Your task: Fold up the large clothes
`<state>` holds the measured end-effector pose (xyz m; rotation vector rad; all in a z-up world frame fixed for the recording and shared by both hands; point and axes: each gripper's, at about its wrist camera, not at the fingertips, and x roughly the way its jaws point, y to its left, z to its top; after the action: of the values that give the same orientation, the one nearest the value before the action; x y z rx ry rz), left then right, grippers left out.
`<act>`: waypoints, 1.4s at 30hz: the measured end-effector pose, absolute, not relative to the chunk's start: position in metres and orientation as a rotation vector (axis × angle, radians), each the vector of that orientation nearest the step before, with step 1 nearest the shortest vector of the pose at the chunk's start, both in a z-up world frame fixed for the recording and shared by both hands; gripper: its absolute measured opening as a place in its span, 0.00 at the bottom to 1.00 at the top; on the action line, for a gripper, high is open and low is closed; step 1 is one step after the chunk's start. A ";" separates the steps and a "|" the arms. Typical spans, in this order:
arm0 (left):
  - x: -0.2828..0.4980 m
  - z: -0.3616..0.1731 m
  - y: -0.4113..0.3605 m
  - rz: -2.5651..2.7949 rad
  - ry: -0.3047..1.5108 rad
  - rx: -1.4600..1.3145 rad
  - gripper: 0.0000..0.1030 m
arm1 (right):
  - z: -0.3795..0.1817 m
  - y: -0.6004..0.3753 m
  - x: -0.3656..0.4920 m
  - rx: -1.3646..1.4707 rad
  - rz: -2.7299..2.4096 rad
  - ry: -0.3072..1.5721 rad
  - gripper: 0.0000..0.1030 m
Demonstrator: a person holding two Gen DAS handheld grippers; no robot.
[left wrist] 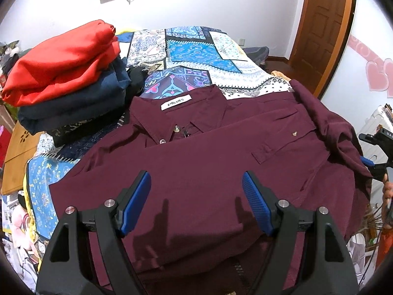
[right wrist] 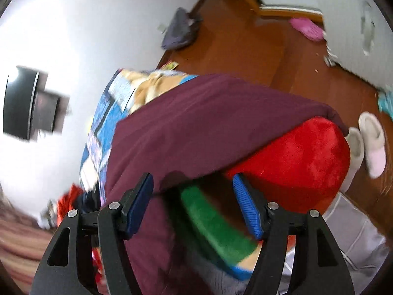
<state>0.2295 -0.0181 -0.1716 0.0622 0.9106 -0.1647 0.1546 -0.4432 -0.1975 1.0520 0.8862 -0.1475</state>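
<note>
From my left camera I see the maroon shirt spread front-up across the near part of the bed, over its blue and white patterned cover. It is a dark wine-coloured button shirt with its collar pointing away from me, a white label showing inside the neck and two pale buttons down the placket. A flap pocket with a small button sits on the right-hand chest. The right sleeve lies bunched and creased along the bed's right edge, and the cloth nearest me is doubled over in a soft fold.

My left tongs hang over the lower front of the shirt, spread wide, with nothing between the blue pads; I cannot tell whether they touch the cloth.

At the right edge of that view I catch part of my right tongs just beside the bunched sleeve. From the right camera, which is blurred, those tongs stand spread, and the shirt's edge drapes across the gap between the pads without being pinched. Red cloth and a green strip show under the shirt's hem.

To the left of the shirt a stack of folded clothes sits on the bed, red on top, navy below.
</note>
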 end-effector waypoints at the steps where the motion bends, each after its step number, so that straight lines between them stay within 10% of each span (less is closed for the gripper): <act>1: 0.230 -0.172 -0.017 -0.160 0.913 0.062 0.74 | -0.199 -0.448 0.156 1.067 -0.153 0.874 0.62; 4: 0.231 -0.174 -0.016 -0.152 0.918 0.064 0.74 | -0.198 -0.456 0.167 1.041 -0.205 0.837 0.60; 8: 0.230 -0.173 -0.012 -0.131 0.910 0.075 0.74 | -0.192 -0.461 0.187 0.950 -0.298 0.839 0.19; 11: 0.228 -0.171 -0.007 -0.120 0.900 0.076 0.74 | -0.178 -0.465 0.194 0.928 -0.294 0.809 0.09; 28: 0.213 -0.153 0.045 -0.034 0.830 -0.018 0.74 | 0.037 -0.266 0.221 0.440 0.392 0.555 0.06; 42: 0.181 -0.153 0.133 0.137 0.824 -0.129 0.74 | -0.151 -0.057 0.201 0.066 0.746 1.188 0.09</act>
<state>0.1806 0.1331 -0.1526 -0.1293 0.8241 0.1368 0.2010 -0.0566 -0.1505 0.0663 1.1875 0.7457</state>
